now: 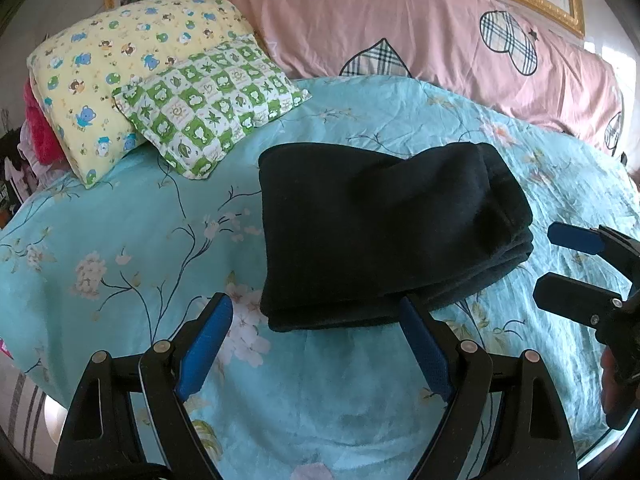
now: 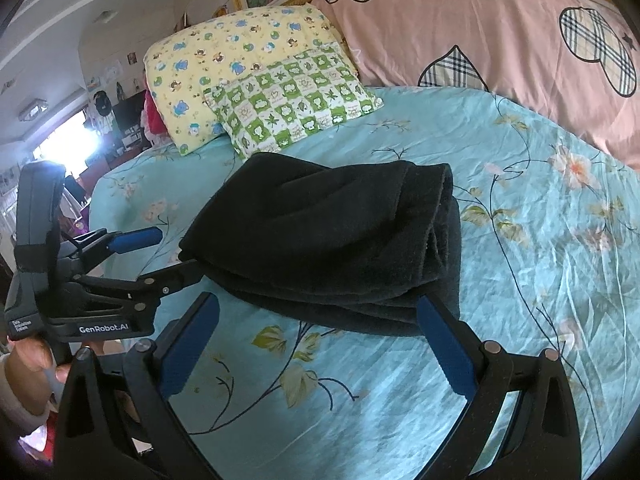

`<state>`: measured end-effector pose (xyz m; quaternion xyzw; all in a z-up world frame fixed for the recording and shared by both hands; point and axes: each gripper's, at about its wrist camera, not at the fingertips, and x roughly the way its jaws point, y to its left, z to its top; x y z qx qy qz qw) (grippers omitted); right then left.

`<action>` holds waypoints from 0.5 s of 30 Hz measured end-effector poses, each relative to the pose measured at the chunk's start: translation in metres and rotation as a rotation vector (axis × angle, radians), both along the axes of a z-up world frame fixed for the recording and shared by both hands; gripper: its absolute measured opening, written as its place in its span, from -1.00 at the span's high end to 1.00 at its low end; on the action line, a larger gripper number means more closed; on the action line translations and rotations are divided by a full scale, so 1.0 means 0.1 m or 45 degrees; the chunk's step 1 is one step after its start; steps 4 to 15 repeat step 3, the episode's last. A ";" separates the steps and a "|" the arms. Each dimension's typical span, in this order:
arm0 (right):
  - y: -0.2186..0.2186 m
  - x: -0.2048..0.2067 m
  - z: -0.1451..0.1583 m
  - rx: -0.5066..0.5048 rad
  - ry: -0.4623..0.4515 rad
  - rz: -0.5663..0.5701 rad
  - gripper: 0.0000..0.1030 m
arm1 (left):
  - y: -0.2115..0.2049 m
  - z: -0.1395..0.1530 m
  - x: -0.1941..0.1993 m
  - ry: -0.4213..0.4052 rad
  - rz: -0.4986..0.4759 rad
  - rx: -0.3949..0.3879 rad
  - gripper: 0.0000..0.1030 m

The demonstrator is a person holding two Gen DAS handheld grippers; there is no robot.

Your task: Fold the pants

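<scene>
The black pants [image 1: 384, 232] lie folded in a thick stack on the turquoise floral bedsheet [image 1: 120, 240]; they also show in the right wrist view [image 2: 332, 248]. My left gripper [image 1: 316, 304] is open and empty just in front of the stack's near edge. It also shows at the left of the right wrist view [image 2: 176, 252], beside the stack's left corner. My right gripper [image 2: 316, 304] is open and empty at the stack's near edge. In the left wrist view it [image 1: 552, 256] sits to the right of the stack.
A yellow bear-print pillow [image 1: 112, 80] and a green checked pillow [image 1: 212, 108] lie at the back left. A pink quilt with plaid hearts [image 1: 420, 32] runs along the headboard. The bed's left edge drops off toward cluttered furniture [image 2: 100, 128].
</scene>
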<state>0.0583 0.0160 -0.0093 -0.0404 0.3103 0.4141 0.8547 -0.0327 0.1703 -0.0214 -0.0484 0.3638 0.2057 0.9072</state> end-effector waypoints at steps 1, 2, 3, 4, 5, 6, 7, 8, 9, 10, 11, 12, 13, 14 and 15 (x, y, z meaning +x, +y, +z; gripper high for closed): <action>0.00 0.00 0.00 0.005 0.002 -0.001 -0.93 | 0.01 0.00 0.00 -0.001 0.000 0.001 -0.67; -0.01 0.00 0.00 0.009 0.005 -0.001 -0.93 | 0.00 0.00 0.01 0.002 0.001 0.001 -0.67; -0.01 -0.01 0.01 0.015 0.007 -0.002 -0.93 | -0.01 0.00 0.01 0.006 0.000 -0.002 -0.67; -0.01 -0.01 0.01 0.015 0.007 -0.002 -0.93 | -0.01 0.00 0.01 0.006 0.000 -0.002 -0.67; -0.01 -0.01 0.01 0.015 0.007 -0.002 -0.93 | -0.01 0.00 0.01 0.006 0.000 -0.002 -0.67; -0.01 -0.01 0.01 0.015 0.007 -0.002 -0.93 | -0.01 0.00 0.01 0.006 0.000 -0.002 -0.67; -0.01 -0.01 0.01 0.015 0.007 -0.002 -0.93 | -0.01 0.00 0.01 0.006 0.000 -0.002 -0.67; -0.01 -0.01 0.01 0.015 0.007 -0.002 -0.93 | -0.01 0.00 0.01 0.006 0.000 -0.002 -0.67; -0.01 -0.01 0.01 0.015 0.007 -0.002 -0.93 | -0.01 0.00 0.01 0.006 0.000 -0.002 -0.67; -0.01 -0.01 0.01 0.015 0.007 -0.002 -0.93 | -0.01 0.00 0.01 0.006 0.000 -0.002 -0.67; -0.01 -0.01 0.01 0.015 0.007 -0.002 -0.93 | -0.01 0.00 0.01 0.006 0.000 -0.002 -0.67; -0.01 -0.01 0.01 0.015 0.007 -0.002 -0.93 | -0.01 0.00 0.01 0.006 0.000 -0.002 -0.67; -0.01 -0.01 0.01 0.015 0.007 -0.002 -0.93 | -0.01 0.00 0.01 0.006 0.000 -0.002 -0.67; -0.01 -0.01 0.01 0.015 0.007 -0.002 -0.93 | -0.01 0.00 0.01 0.006 0.000 -0.002 -0.67; -0.01 -0.01 0.01 0.015 0.007 -0.002 -0.93 | -0.01 0.00 0.01 0.006 0.000 -0.002 -0.67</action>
